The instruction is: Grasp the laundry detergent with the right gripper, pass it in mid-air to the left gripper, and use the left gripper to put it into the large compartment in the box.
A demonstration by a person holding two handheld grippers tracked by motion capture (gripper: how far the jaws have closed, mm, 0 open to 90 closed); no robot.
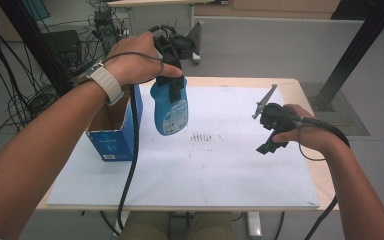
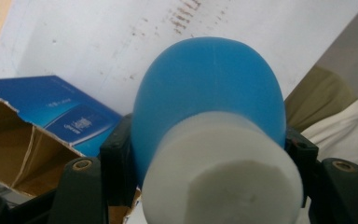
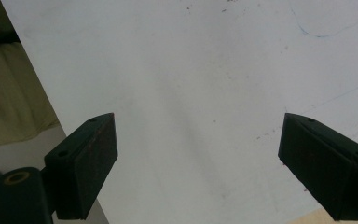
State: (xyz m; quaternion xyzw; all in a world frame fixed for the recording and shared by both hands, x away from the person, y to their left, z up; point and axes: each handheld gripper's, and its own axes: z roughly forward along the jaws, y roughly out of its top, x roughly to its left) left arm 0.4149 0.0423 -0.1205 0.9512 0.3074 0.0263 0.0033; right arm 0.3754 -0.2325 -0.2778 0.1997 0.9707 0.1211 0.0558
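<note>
A blue bottle (image 1: 170, 112) with a printed label hangs upright in the air above the white sheet (image 1: 205, 170). My left gripper (image 1: 173, 82) is shut on its neck from above. In the left gripper view the bottle's blue body (image 2: 205, 88) and white cap (image 2: 221, 172) sit between the black jaws, pointing at the table. It hangs just right of an open blue cardboard box (image 1: 112, 140). My right gripper (image 1: 270, 145) hovers low over the sheet's right part. Its jaws stand open with nothing between them, as the right gripper view shows (image 3: 198, 163).
The box (image 2: 51, 112) has torn flaps and stands at the table's left edge. A patch of small dark marks (image 1: 202, 136) lies mid-sheet. The wooden table rim (image 1: 300, 87) shows at the right. Cables and equipment lie on the floor behind.
</note>
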